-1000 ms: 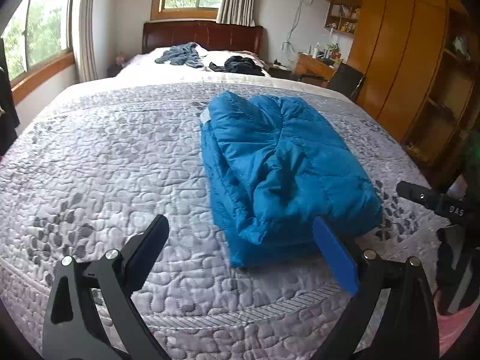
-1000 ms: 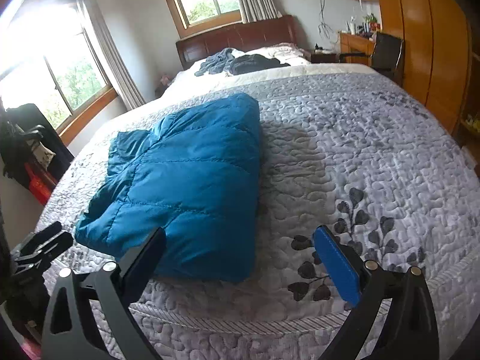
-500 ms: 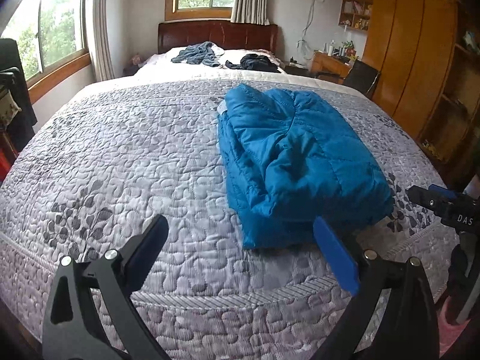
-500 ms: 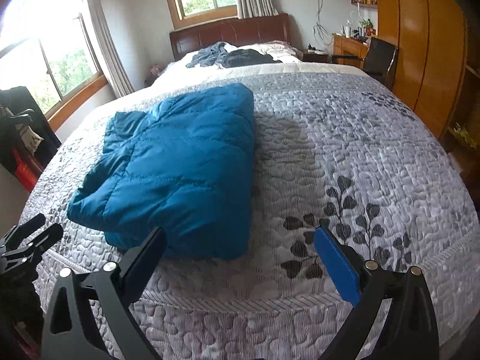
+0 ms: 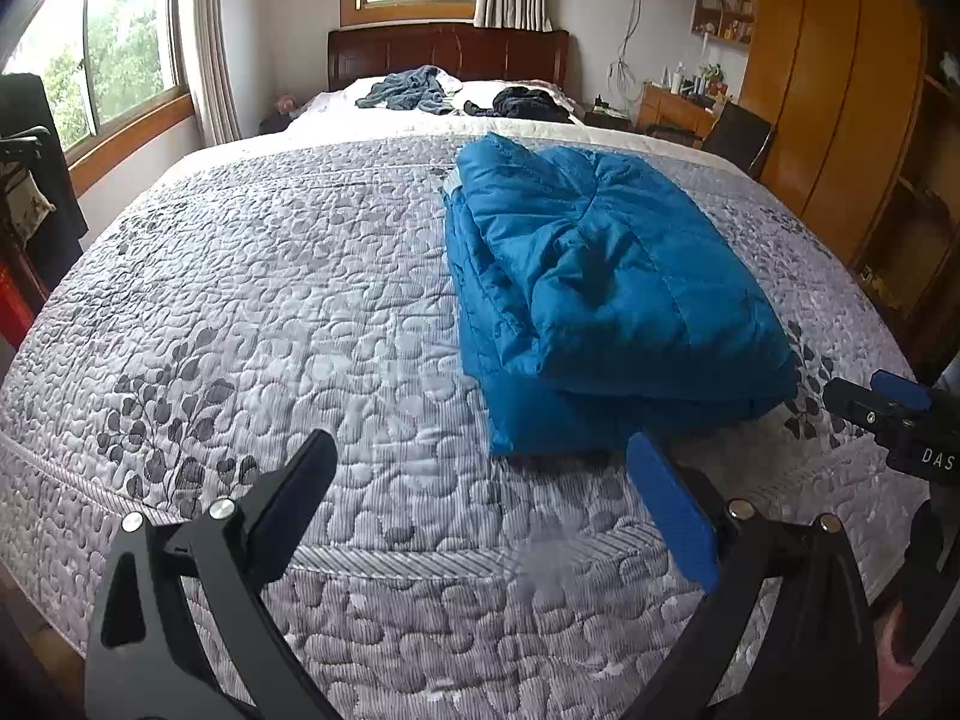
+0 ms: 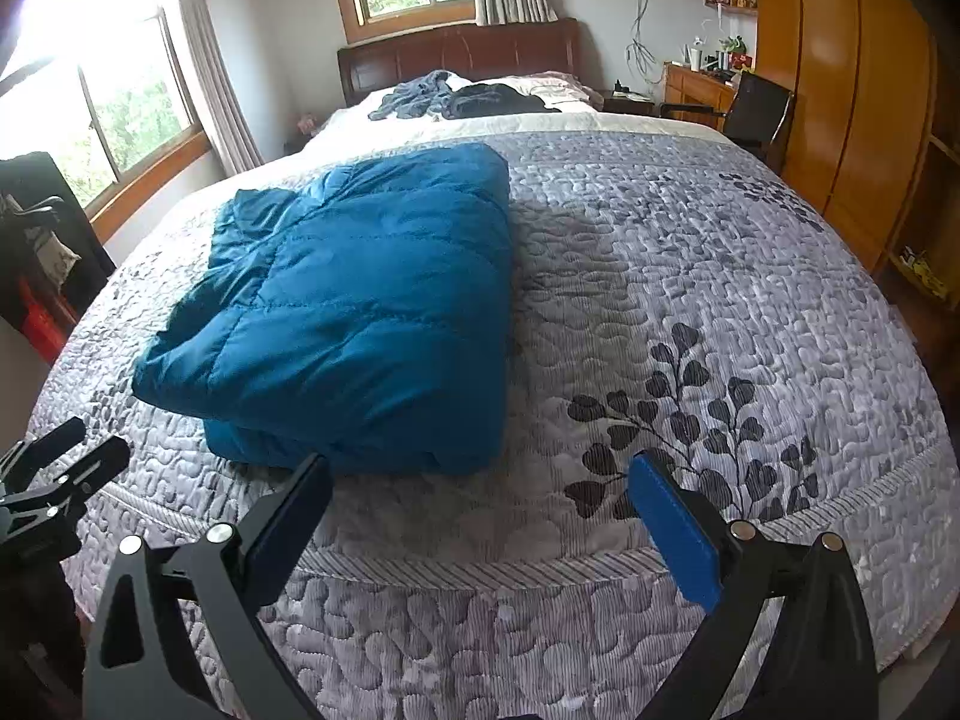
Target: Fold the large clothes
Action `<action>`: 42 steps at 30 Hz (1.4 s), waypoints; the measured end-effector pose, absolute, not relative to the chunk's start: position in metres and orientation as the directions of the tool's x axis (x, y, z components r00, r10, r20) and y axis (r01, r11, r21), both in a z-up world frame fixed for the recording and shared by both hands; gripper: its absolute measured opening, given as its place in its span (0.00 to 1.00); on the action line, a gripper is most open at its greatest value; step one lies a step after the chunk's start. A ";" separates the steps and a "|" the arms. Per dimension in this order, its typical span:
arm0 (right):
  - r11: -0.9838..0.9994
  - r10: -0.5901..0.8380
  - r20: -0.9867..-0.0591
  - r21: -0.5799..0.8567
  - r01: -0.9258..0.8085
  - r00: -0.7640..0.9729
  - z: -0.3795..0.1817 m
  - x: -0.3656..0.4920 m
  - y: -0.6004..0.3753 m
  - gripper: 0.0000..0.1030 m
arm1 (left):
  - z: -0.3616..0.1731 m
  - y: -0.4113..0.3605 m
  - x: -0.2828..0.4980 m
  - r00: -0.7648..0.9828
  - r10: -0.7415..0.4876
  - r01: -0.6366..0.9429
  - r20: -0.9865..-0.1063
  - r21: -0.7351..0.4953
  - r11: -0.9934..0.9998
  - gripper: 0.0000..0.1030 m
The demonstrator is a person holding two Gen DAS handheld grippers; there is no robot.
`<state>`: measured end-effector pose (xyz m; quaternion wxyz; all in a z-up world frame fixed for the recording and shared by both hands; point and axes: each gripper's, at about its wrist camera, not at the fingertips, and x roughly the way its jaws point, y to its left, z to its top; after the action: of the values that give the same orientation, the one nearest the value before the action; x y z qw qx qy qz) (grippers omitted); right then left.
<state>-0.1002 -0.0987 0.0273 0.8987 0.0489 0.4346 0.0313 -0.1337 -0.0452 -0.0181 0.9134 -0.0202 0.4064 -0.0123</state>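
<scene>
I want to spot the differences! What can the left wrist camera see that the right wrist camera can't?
Only the left wrist view shows the right tongs at its right edge, plus the jacket's layered left side. Only the right wrist view shows the left tongs at its left edge, and the big dark leaf print on the quilt. Both show the folded blue jacket on the grey quilt, and dark clothes by the headboard.

Left gripper [image 5: 477, 486] jaws wide apart, empty; right gripper [image 6: 480, 492] likewise.
</scene>
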 end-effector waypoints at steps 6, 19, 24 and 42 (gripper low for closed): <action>0.993 0.101 -0.784 0.118 -0.013 0.613 0.024 -0.103 -0.101 0.96 | -0.023 -0.051 -0.134 0.652 -0.034 0.007 -0.758 -0.039 0.999 0.94; 0.994 0.100 -0.799 0.100 -0.034 0.593 0.018 -0.102 -0.099 0.96 | -0.026 -0.057 -0.131 0.639 -0.016 0.002 -0.769 -0.019 1.000 0.94; 0.995 0.097 -0.804 0.092 -0.038 0.586 0.015 -0.098 -0.098 0.96 | -0.029 -0.057 -0.129 0.633 -0.011 -0.001 -0.774 -0.015 1.000 0.94; 0.998 0.062 -0.808 0.041 -0.049 0.585 0.013 -0.096 -0.090 0.96 | -0.032 -0.056 -0.127 0.625 -0.005 -0.006 -0.780 -0.011 1.000 0.94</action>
<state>-0.0957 -0.0905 0.0127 0.8903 0.0070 0.4542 0.0312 -0.1267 -0.0561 -0.0317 0.9015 -0.0061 0.4327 0.0004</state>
